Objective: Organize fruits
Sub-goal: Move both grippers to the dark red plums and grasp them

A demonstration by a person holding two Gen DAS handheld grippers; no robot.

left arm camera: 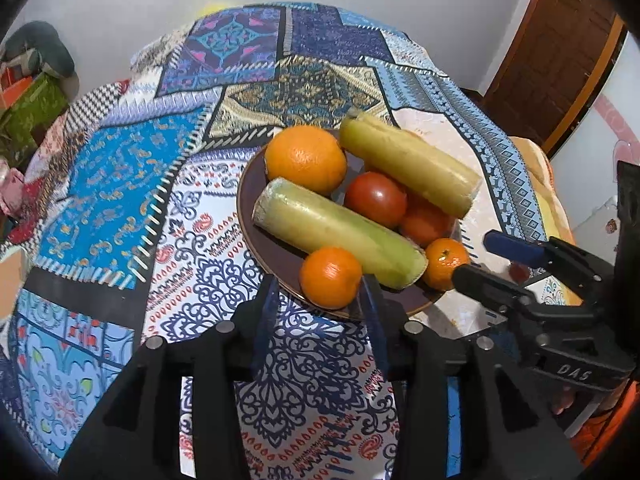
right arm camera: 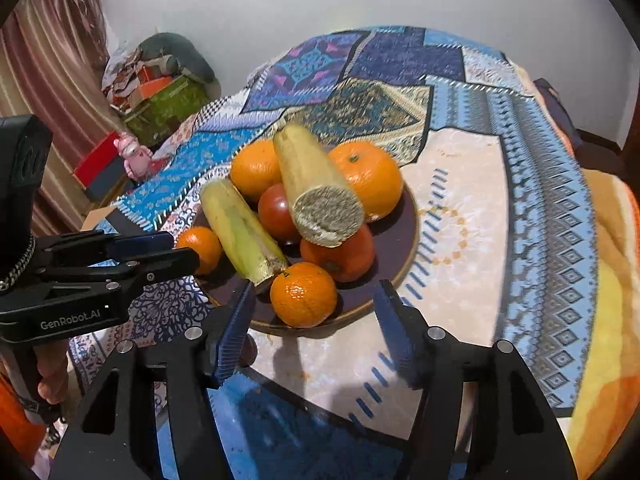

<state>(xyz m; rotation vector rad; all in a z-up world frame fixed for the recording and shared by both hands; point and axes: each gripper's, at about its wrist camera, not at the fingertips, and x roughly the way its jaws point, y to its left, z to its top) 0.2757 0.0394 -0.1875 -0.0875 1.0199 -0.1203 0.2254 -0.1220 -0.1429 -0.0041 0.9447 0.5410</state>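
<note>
A dark brown plate on the patchwork tablecloth holds several oranges, a red tomato and two yellow-green cut stalks. My left gripper is open, its fingers on either side of a small orange at the plate's near rim, not clamping it. My right gripper is open around another small orange at the near rim. Each gripper shows in the other's view, the right one and the left one.
The table is covered by a patterned cloth. Left of it are green boxes and bags and a pink figurine. A wooden door stands at the back right. An orange-yellow cloth hangs at the table's right edge.
</note>
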